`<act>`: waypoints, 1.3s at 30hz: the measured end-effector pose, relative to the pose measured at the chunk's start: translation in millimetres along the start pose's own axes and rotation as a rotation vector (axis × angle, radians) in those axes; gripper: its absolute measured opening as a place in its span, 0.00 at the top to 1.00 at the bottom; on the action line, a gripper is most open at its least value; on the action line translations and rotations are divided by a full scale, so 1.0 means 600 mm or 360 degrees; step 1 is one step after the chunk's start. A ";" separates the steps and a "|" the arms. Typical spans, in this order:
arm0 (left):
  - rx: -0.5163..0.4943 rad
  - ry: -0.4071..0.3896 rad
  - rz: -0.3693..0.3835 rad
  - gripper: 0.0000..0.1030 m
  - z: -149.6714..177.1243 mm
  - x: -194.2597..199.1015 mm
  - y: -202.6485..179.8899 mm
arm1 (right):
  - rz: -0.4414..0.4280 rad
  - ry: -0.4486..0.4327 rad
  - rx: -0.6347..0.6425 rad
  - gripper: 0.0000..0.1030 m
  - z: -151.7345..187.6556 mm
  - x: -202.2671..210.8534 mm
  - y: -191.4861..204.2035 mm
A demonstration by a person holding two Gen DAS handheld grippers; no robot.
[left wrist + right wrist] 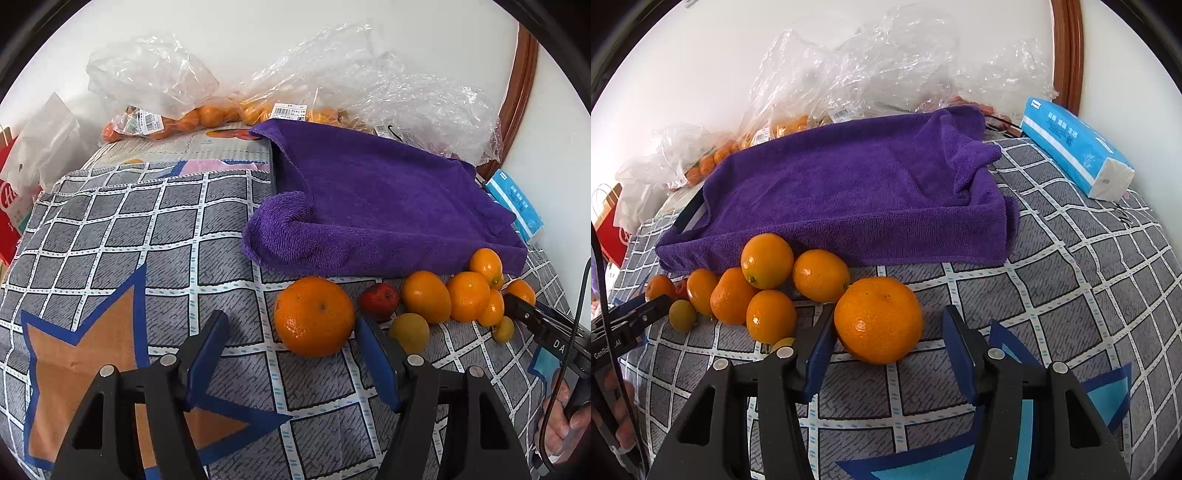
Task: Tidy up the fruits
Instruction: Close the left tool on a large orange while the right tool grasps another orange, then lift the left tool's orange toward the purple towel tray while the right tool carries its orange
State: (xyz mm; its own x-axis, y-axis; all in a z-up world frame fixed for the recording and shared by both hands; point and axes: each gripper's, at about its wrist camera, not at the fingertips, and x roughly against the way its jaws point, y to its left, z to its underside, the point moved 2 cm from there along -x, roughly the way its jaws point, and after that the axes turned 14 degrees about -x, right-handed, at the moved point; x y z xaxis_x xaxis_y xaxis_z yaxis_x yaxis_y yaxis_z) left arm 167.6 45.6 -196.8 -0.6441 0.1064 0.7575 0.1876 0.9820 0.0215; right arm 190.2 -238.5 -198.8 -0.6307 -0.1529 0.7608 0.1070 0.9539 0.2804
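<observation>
Two hand-held grippers reach over a cloth-covered surface strewn with citrus, each seen from its own wrist camera

In the right wrist view, the right gripper [886, 328] stands around a large orange [878, 319]. The fruit sits between the two blue pads at about 12 o'clock from the gripper body. The left pad touches, or all but touches, the orange's side; the right pad [955, 347] stands a little clear of it, so the jaws are part spread and not yet pinching. The orange is round, so no long axis governs the grip

In the left wrist view, the left gripper [291, 332] is also part spread. Another big orange [314, 315] lies at about 1 o'clock, close against the right pad, with a wide gap to the left pad [208, 343]. It is not held

A cluster of small oranges [767, 260] lies at 10 o'clock from the right gripper, with a small red fruit [379, 300] and a greenish yellow one [409, 330] among them. As a judgement, each hand is nearest its own large orange, and the right hand is better centred to close

The surface is a grey checked cloth [1071, 266] with blue star shapes. Beyond the fruit, at 12 o'clock, lies a folded purple towel [849, 192]. Behind it are crumpled clear plastic bags [879, 62] holding more oranges, against a white wall. A blue tissue pack [1075, 147] rests at 2 o'clock, and a red paper bag [611, 225] at 9 o'clock
</observation>
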 end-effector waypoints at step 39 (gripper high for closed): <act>0.0154 -0.0270 0.0147 0.62 0.005 0.054 0.017 | -0.0067 -0.0220 -0.0068 0.58 0.003 0.055 -0.013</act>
State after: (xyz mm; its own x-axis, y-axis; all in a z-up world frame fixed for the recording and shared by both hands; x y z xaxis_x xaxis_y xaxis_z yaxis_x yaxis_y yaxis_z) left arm 146.2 59.5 -173.9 -0.7446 0.2135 0.6325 0.1847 0.9764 -0.1121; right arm 167.2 -250.4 -176.9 -0.7349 -0.1526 0.6608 0.1089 0.9351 0.3371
